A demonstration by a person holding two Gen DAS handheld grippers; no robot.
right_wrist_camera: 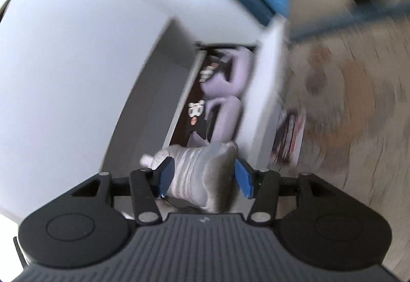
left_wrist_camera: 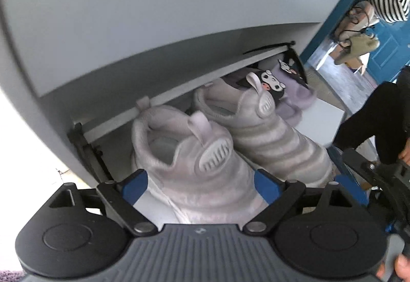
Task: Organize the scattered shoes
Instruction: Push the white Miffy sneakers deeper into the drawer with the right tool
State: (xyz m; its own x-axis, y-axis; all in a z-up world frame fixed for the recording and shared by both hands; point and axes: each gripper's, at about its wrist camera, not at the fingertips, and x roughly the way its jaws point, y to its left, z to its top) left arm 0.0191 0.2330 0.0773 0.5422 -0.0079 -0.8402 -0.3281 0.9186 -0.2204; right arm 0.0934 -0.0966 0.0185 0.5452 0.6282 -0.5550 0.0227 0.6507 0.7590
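Inside the tilt-out shoe cabinet [left_wrist_camera: 330,115], left gripper [left_wrist_camera: 200,186] released around grey sneaker [left_wrist_camera: 194,166], right gripper [right_wrist_camera: 205,177] released around its mate [right_wrist_camera: 202,171].

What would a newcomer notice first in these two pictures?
First, the two pale grey-pink sneakers standing heel-up side by side in the tilted-open white shoe cabinet: the near sneaker sits between the spread blue fingers of the left gripper, with the far sneaker at its right. Behind them lie lilac plush slippers with black-and-white cartoon faces. In the blurred right wrist view, the right gripper straddles a sneaker too.
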